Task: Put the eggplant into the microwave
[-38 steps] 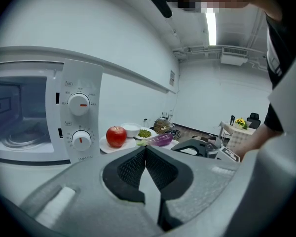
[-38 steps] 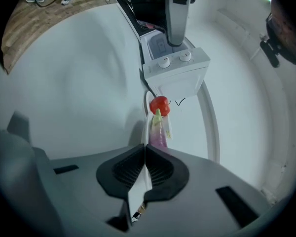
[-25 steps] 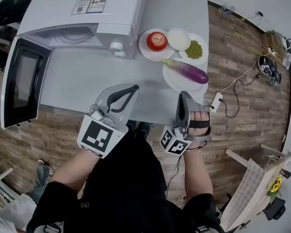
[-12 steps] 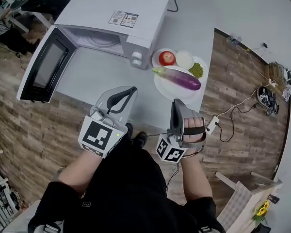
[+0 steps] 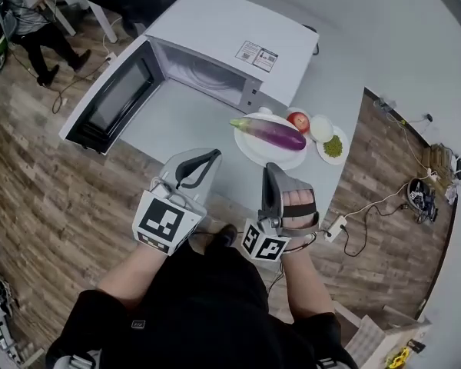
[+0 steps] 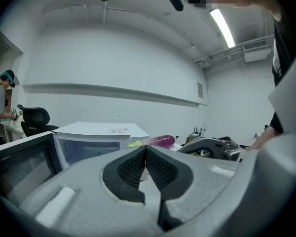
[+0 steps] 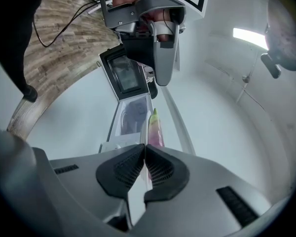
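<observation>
Both grippers have edged closer to the plate [image 5: 251, 151], each clenched on nothing
Head view: left gripper [image 5: 212, 155] and right gripper [image 5: 269, 169] hover at lower centre over the near edge of the table [image 5: 177, 129]; the eggplant [image 5: 270, 134] lies on the plate just above the right one, right of the microwave [image 5: 223, 37], whose door [image 5: 111, 102] stands open at upper left. Left gripper view: pads together, eggplant small at centre. Right gripper view: pads together, eggplant straight beyond them

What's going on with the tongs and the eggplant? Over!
Left tongs and right tongs shut, empty. Eggplant lying on its plate, untouched. Microwave door open, nothing blocking.
</observation>
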Tool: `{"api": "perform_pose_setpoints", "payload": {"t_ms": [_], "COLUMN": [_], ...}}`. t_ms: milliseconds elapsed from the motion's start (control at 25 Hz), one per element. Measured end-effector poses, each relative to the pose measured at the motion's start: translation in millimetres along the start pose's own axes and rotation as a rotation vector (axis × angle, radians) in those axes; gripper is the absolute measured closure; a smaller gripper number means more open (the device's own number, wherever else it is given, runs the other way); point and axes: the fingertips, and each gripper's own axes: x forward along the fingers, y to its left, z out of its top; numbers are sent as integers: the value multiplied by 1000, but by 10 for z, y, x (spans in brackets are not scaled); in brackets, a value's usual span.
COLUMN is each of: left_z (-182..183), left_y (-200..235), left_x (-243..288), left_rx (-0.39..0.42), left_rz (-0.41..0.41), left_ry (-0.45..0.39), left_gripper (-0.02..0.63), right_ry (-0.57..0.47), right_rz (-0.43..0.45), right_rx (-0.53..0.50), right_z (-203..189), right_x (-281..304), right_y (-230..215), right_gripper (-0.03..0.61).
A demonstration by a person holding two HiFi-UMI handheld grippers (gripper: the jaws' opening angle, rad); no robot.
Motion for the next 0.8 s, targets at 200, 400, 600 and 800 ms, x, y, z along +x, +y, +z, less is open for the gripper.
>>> {"api": "perform_pose_setpoints", "payload": {"t_ms": [200,400,600,800], "left_z": [-29,-66,-55,-154], "left_y": [556,1120,1601,1828], "left_x": [-261,-454,-564,-517], "left_rx": [56,52,67,73], "left_rz": [6,-46,-104,-144], "left_ry": [13,18,9,5], "left_gripper": [604,604,604,604], "right_ry": [6,37,92,125], "right_rz": [-12,-16,-24,-30], "right_rx": [2,24,40,37], "right_z": [574,1174,1612,1753], "right_x": [319,668,991,1294], "right_y": [-37,6,137,314], "right_gripper": [554,554,554,554]}}
